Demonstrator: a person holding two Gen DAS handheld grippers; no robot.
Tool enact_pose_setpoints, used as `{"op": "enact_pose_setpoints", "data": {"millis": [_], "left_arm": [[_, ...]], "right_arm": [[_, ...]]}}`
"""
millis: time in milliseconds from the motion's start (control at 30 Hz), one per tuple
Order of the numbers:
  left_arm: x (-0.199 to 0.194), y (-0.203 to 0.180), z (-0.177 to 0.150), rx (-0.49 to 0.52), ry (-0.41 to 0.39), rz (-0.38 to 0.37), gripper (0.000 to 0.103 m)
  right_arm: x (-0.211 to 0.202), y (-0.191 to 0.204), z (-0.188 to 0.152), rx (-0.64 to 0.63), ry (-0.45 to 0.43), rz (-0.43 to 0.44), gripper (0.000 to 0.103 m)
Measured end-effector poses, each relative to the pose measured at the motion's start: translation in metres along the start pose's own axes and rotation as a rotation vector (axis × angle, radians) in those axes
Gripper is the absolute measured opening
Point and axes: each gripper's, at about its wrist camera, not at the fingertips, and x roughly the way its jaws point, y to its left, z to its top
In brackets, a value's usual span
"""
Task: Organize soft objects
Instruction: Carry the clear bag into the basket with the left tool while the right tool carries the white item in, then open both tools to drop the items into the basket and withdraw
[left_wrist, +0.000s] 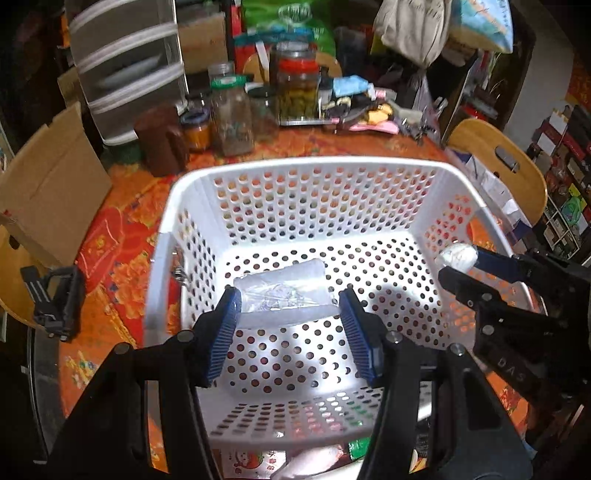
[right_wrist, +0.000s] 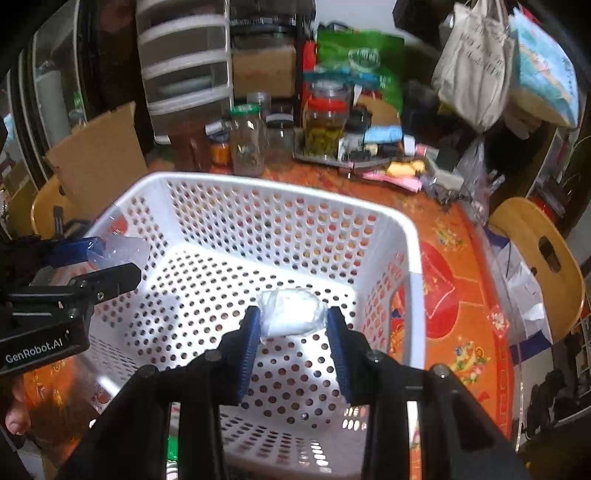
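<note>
A white perforated basket (left_wrist: 303, 166) (right_wrist: 280, 192) stands on the orange table. My left gripper (left_wrist: 290, 302) is shut on a clear plastic soft pack (left_wrist: 284, 291) and holds it inside the basket above the floor; the pack also shows in the right wrist view (right_wrist: 118, 249). My right gripper (right_wrist: 291, 321) is shut on a white wrapped soft bundle (right_wrist: 290, 312), held over the basket's right side; the bundle also shows in the left wrist view (left_wrist: 456, 255).
Several glass jars (left_wrist: 231, 114) and a striped drawer unit (left_wrist: 125, 66) stand behind the basket. A cardboard box (left_wrist: 51, 192) is at left, wooden chairs (right_wrist: 539, 251) at the sides. Packets (left_wrist: 258, 461) lie near the basket's front edge.
</note>
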Motion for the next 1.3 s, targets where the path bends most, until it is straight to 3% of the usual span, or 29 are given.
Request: {"op": "enact_pose_setpoints", "data": {"millis": [267,600,800,900,967,1000,1033,1167,1300], "left_arm": [[0.047,-0.005,0.007,0.005,0.111,-0.001,0.053],[0.061,0.005,0.003,-0.039,0.127,-0.032,0.055],[0.053,0.003,0.001,-0.032,0.102,-0.068,0.076],[0.042,0.001,0.002,-0.028,0.071,-0.083,0.08],[0.031,0.002,0.003,-0.033,0.048,-0.091,0.084],[0.023,0.003,0.003,-0.033,0.034,-0.094,0.085],[0.018,0.004,0.003,-0.03,0.025,-0.096,0.085],[-0.016,0.004,-0.002,-0.008,-0.039,-0.094,0.088],[-0.056,0.003,-0.018,0.027,-0.119,-0.066,0.09]], "right_arm": [[0.031,0.004,0.003,-0.039,0.098,-0.022,0.036],[0.044,0.008,0.002,-0.062,0.123,-0.028,0.036],[0.039,0.006,0.003,-0.049,0.117,-0.008,0.04],[0.03,0.007,0.003,-0.044,0.095,0.002,0.052],[0.021,0.005,0.004,-0.029,0.076,0.008,0.072],[0.016,0.003,0.004,-0.025,0.066,0.011,0.09],[0.009,0.0,0.003,-0.02,0.05,0.01,0.095],[-0.016,-0.012,-0.002,0.016,-0.006,0.038,0.095],[-0.042,-0.017,-0.015,0.017,-0.065,0.052,0.103]]}}
